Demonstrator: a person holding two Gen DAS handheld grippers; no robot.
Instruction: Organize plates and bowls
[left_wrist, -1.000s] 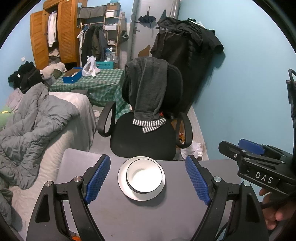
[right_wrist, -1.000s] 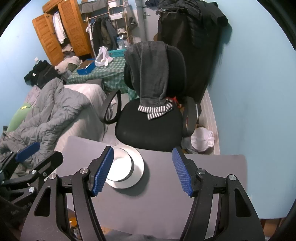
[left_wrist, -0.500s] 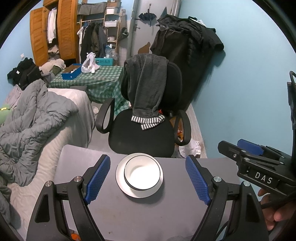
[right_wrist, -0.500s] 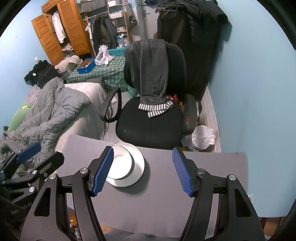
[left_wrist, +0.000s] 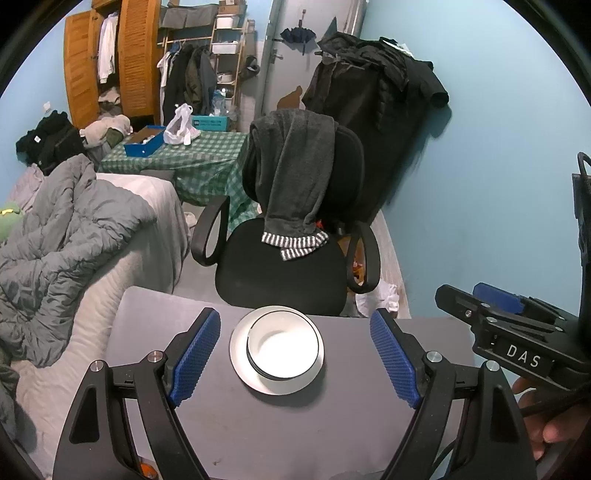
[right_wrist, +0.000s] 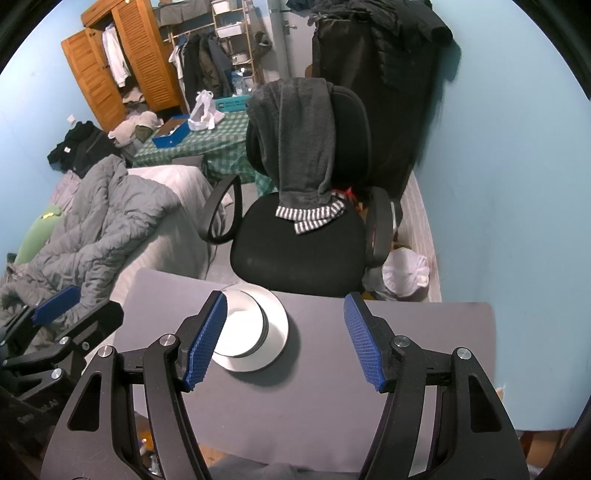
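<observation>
On table (left_wrist: 155, 332), bowl (left_wrist: 282, 347) unmoved on plate (left_wrist: 240, 354); jaws seemingly unchanged

One white bowl (left_wrist: 282, 343) sits in one white plate (left_wrist: 277, 384) near the far edge of the single grey bench (left_wrist: 258, 435). Two claws are present: one left claw (left_wrist: 295, 354), one right claw (right_wrist: 284, 338). Behind the bench stands one black office chair (left_wrist: 284, 269).
</observation>
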